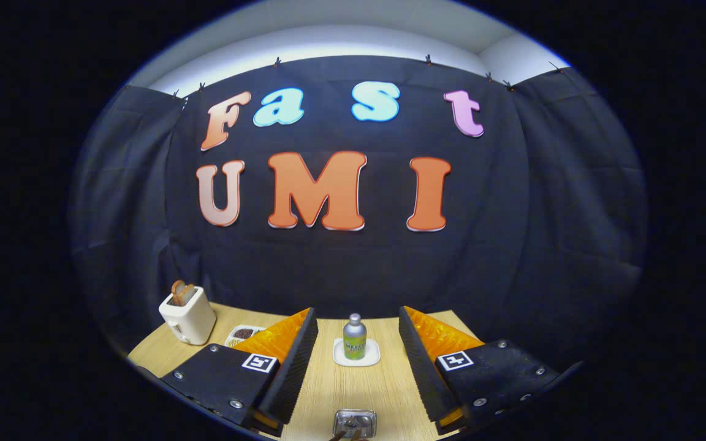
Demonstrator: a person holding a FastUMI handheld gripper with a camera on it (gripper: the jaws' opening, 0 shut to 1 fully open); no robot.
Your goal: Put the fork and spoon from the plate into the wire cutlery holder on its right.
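I see the toaster (189, 314) with bread in its slots at ten o'clock from my tool (358, 324), and a small dish (244, 334) of something dark just right of it on the worktop (353, 386). My tool is held level, well above the wood, pointing at the booth wall, fingers spread wide and gripping nothing. At twelve o'clock between them stands a bottle (354, 336) on a white coaster (356, 354). At six o'clock, between the fingers' bases, lies a shiny metal tray (355, 422), partly cut off; I cannot tell whether it holds cutlery.
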